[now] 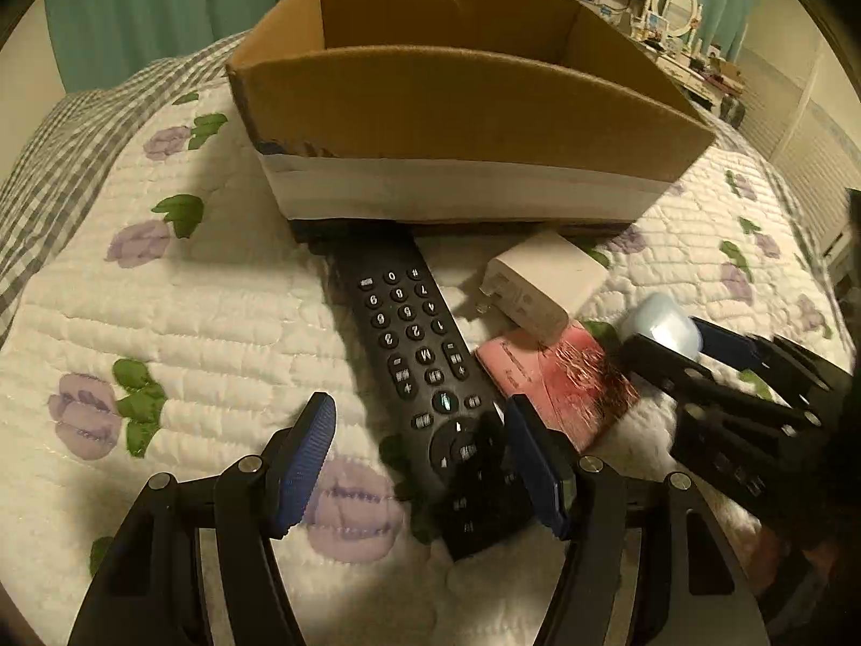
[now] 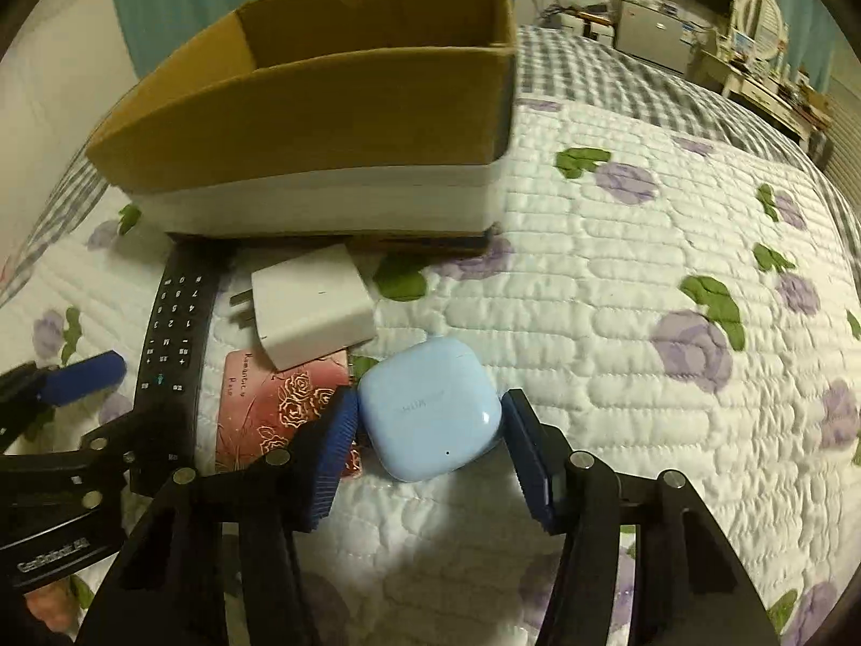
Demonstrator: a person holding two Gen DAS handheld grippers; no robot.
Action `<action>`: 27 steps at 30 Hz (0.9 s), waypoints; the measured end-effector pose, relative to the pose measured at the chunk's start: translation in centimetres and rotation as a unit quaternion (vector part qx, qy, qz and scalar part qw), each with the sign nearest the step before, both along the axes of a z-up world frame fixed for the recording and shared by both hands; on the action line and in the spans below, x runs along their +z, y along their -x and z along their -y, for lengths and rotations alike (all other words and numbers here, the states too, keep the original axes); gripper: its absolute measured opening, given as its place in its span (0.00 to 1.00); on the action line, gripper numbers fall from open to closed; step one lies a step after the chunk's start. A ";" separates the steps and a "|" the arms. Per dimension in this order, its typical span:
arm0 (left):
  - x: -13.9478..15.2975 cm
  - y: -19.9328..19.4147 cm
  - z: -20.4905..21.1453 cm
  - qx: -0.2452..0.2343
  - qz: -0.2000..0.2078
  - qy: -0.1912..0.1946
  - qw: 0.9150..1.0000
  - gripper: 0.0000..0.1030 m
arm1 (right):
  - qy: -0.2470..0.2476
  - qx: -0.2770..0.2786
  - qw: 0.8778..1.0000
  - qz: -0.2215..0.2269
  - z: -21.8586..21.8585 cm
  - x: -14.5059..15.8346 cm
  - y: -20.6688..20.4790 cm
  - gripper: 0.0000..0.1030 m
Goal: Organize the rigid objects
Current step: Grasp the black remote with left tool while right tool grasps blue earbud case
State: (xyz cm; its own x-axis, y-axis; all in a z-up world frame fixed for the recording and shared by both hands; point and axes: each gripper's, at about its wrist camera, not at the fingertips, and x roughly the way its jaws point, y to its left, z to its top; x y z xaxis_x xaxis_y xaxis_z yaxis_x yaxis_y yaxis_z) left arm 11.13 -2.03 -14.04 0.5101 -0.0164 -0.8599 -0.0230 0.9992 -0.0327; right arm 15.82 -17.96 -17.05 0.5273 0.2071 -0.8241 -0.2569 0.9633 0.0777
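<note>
A black remote [image 1: 425, 377] lies on the quilt, its near end between the open fingers of my left gripper [image 1: 422, 463]; it also shows in the right wrist view [image 2: 172, 328]. A white charger [image 1: 543, 282] [image 2: 309, 304] rests partly on a pink card [image 1: 559, 382] [image 2: 280, 404]. A light blue earbud case [image 2: 430, 409] [image 1: 664, 323] sits between the open fingers of my right gripper [image 2: 430, 444], close to both pads. An open cardboard box [image 1: 457, 102] [image 2: 323, 118] stands just behind the objects.
The bed is covered with a white quilt with purple flowers [image 2: 646, 296]. A grey checked blanket [image 1: 80, 124] lies at the far side. Green curtains, a TV and a cluttered dresser [image 2: 753, 70] stand beyond the bed.
</note>
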 end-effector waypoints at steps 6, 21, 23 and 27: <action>-1.0 -1.9 0.8 0.027 0.021 -0.038 0.999 0.66 | 0.009 0.005 1.000 0.005 -0.3 0.3 0.7 0.53; -0.1 2.4 -0.7 -0.027 0.023 -0.007 0.999 0.40 | 0.042 0.003 0.999 0.013 -2.1 1.9 2.6 0.53; 0.3 3.1 -0.9 -0.031 0.023 -0.001 0.999 0.40 | 0.043 0.002 0.999 0.015 -2.3 2.5 2.9 0.53; 1.2 4.0 -1.4 -0.030 0.024 0.003 0.999 0.40 | 0.029 -0.015 0.999 0.034 -2.0 4.6 3.7 0.53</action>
State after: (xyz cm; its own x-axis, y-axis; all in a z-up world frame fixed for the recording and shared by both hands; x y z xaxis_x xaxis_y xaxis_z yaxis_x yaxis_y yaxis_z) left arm 7.12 -0.58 -12.82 0.5484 -0.0539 -0.8344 0.0390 0.9985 -0.0389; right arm 12.15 -15.95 -12.49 0.5880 0.1437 -0.7960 -0.2303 0.9731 0.0056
